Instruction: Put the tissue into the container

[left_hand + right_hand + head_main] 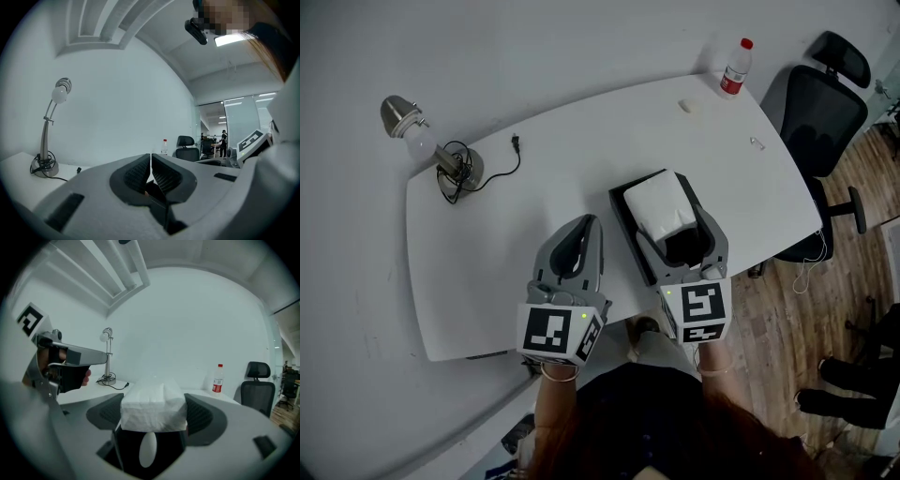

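Note:
A white folded tissue stack [657, 202] is clamped between the jaws of my right gripper [671, 225], which is shut on it. It hangs just over a black rectangular container [625, 225] on the white table [487, 244]; the container is mostly hidden beneath it. In the right gripper view the tissue stack [151, 405] fills the gap of the right gripper [152, 420], with a dark hollow below. My left gripper [585, 223] sits to the container's left, holding nothing. The left gripper [150, 165] has its jaws pressed together.
A desk lamp [417, 136] with a coiled cable and plug [515, 142] stands at the table's far left. A water bottle [735, 67] and a small white object [685, 106] are at the far edge. A black office chair [825, 112] stands to the right.

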`<state>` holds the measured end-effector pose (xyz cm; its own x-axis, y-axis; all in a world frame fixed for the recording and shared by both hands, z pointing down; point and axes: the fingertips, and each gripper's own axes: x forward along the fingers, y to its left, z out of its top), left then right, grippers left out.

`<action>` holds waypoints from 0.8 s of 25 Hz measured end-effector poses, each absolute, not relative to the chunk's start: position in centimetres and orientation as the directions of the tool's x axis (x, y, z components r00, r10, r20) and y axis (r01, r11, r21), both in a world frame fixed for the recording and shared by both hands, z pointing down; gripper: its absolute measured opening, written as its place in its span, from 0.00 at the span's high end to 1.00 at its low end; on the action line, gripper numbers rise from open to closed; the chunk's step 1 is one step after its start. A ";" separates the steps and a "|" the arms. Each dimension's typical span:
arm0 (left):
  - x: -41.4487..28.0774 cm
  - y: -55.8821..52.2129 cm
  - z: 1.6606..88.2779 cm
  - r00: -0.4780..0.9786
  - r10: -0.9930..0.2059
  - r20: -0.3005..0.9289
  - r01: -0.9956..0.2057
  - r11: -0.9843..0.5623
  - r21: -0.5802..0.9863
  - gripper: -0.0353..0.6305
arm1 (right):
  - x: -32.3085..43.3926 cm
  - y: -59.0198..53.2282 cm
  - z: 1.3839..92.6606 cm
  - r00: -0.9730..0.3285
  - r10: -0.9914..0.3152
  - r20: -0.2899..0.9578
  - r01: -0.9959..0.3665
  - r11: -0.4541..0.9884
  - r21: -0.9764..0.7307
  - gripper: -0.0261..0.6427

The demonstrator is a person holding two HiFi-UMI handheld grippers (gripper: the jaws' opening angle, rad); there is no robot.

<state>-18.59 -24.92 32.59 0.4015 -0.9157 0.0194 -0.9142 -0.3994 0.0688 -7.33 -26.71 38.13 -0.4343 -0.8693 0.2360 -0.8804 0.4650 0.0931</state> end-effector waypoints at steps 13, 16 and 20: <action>-19.4 -25.9 33.4 0.418 -0.908 0.027 -0.905 -0.414 0.097 0.90 | -8.2 -27.5 41.0 -0.423 -0.823 0.379 -0.873 0.483 0.074 0.34; -19.6 -26.1 33.7 0.418 -0.908 0.027 -0.904 -0.413 0.111 0.90 | -8.3 -27.7 41.6 -0.420 -0.810 0.409 -0.872 0.485 0.066 0.34; -19.7 -26.2 33.7 0.416 -0.909 0.033 -0.905 -0.411 0.105 0.90 | -8.4 -27.7 42.4 -0.418 -0.794 0.441 -0.872 0.487 0.050 0.34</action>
<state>-19.69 -26.22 33.68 0.4165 -0.9086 0.0327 -0.9055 -0.4113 0.1047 -8.37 -27.72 42.43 -0.4177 -0.7942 0.4413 -0.8722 0.4866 0.0502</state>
